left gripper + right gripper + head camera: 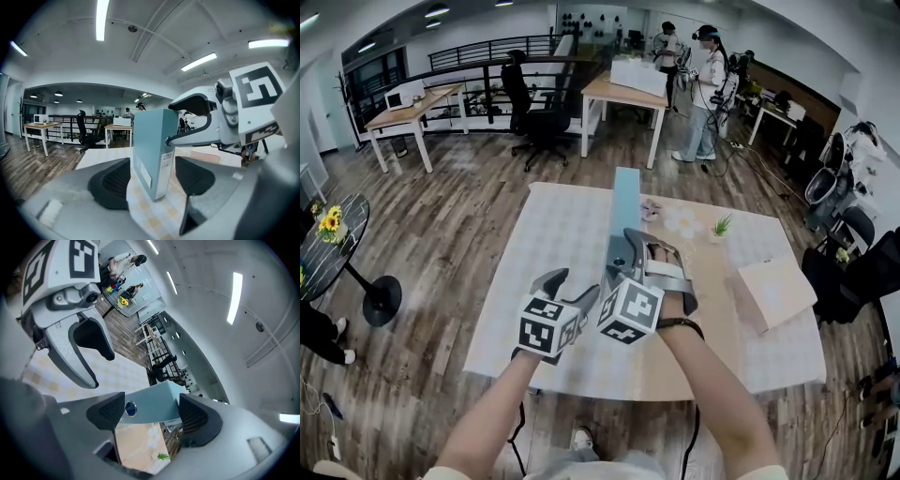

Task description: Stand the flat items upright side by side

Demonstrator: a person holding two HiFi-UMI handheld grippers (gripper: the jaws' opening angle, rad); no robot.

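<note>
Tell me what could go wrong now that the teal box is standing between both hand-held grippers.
1. The teal file box stands on a narrow edge with nothing beside it. The left hand-held gripper and right hand-held gripper have their jaws apart around it, so a nudge on pulling away could topple it.
2. The tan flat box lies at the table's right edge and seems to overhang it. A clumsy grasp might push it off.

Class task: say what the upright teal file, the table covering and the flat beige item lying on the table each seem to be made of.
Teal file: probably coated cardboard, with smooth matte faces, crisp edges and a shiny metal-ringed finger hole.
Table covering: likely cloth or vinyl, with a pale checked pattern, lying flat.
Beige item: perhaps card or paperboard, matte; too far off to be sure.
</note>
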